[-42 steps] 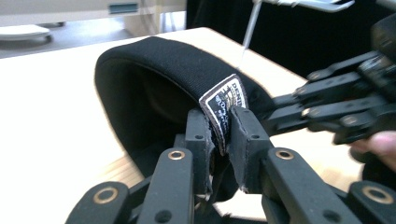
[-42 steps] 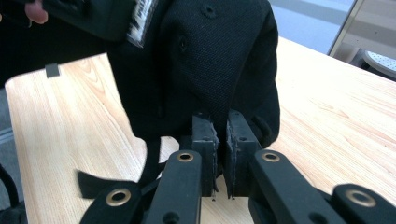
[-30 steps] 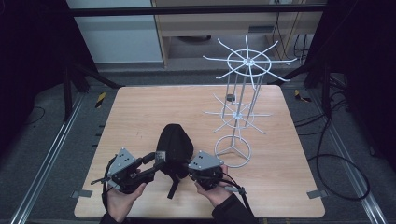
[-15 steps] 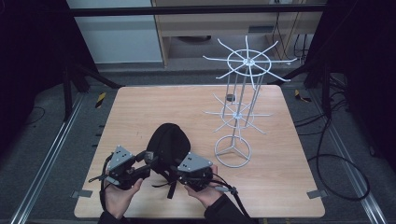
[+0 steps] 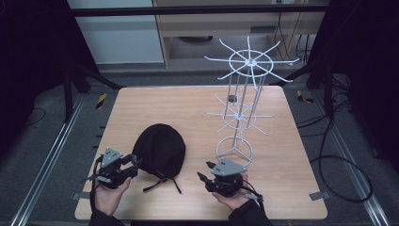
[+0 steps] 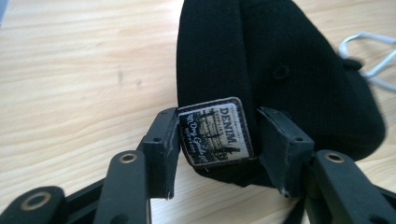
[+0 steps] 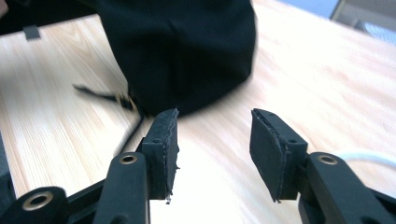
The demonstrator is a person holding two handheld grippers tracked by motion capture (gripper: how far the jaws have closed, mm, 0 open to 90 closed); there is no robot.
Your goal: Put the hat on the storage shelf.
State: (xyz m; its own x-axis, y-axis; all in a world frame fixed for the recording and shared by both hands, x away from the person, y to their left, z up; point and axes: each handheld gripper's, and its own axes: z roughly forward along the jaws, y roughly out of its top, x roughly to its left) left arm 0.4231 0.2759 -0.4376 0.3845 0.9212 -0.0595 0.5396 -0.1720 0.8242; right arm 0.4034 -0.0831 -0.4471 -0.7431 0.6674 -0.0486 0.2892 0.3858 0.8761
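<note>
A black cap (image 5: 160,146) lies crown-up on the wooden table (image 5: 188,103), near the front left. Its thin straps (image 5: 164,181) trail toward the front edge. My left gripper (image 5: 136,162) is at the cap's left rim. In the left gripper view its pads (image 6: 163,140) sit against both sides of the cap (image 6: 289,70) where a "DENIM" label patch (image 6: 215,131) is sewn. My right gripper (image 5: 201,178) stands apart to the cap's right. Its jaws have just been opening and nothing is between them (image 7: 214,140); the cap (image 7: 182,51) lies ahead of them.
A tall white wire rack (image 5: 248,59) with radiating arms stands at the right half of the table, its ring base (image 5: 234,149) just behind my right gripper. A small dark object (image 5: 231,98) sits behind the rack's post. Dark frame posts flank the table.
The right gripper has opened, let go of the cap and drawn off to the right. The cap has sunk onto the table and shifted left, the left gripper moving with it.
</note>
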